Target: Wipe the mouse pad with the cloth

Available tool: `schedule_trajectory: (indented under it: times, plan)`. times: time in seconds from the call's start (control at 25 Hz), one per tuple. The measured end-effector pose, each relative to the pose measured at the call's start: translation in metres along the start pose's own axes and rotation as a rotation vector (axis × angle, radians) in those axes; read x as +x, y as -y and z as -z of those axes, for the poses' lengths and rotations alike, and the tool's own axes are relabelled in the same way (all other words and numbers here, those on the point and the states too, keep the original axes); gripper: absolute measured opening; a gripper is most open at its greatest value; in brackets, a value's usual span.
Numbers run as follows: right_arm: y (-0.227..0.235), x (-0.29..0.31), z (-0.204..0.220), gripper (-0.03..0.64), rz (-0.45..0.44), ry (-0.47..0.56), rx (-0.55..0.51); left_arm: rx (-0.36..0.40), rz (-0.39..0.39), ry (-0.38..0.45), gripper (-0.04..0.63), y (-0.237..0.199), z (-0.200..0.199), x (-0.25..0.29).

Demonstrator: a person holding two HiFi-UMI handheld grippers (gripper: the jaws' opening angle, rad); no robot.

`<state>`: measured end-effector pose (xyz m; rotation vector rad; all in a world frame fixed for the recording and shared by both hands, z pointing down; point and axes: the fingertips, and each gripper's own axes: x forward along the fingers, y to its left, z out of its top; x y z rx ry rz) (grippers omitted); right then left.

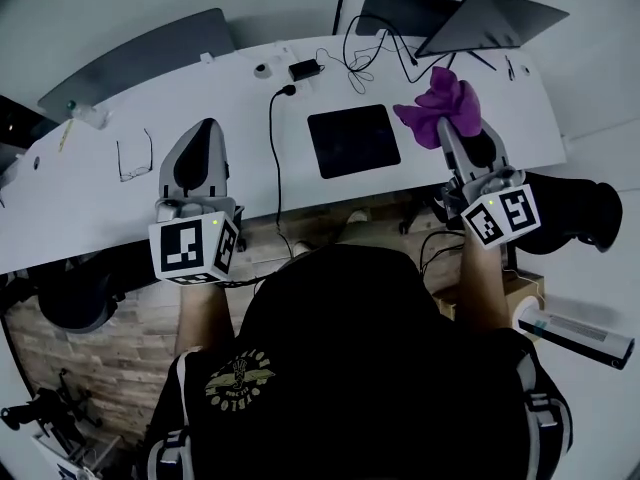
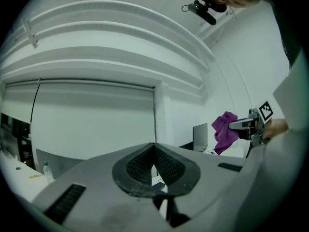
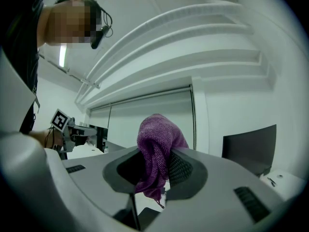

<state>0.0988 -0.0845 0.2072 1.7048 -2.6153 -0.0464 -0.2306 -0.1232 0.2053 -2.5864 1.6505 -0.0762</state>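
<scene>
- The right gripper is clamped on a purple cloth. The cloth bunches above the jaws and a loose end hangs below them.
- In the head view the cloth sticks out past the tip of the right gripper, over the right part of the white bench.
- The black mouse pad lies flat on the bench, just left of the right gripper and the cloth, and well to the right of the left gripper.
- The left gripper has its jaws pressed together with nothing between them.
- A pair of eyeglasses rests on the bench just left of the left gripper.
- A black cable runs between the left gripper and the mouse pad.
- A laptop stands beyond the right gripper.
</scene>
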Motion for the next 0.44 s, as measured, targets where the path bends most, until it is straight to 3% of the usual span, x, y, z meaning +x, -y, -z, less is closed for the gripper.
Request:
schedule_trajectory:
  times: [0.2, 0.44]
  plan:
    - [0.005, -0.001, -0.003, 0.110, -0.031, -0.010, -0.005, 0.009, -0.016, 0.020, 0.002, 0.009, -0.011, -0.004]
    - [0.034, -0.021, -0.013, 0.110, -0.061, 0.012, -0.007, 0.029, -0.030, 0.019, 0.001, 0.051, -0.025, 0.003]
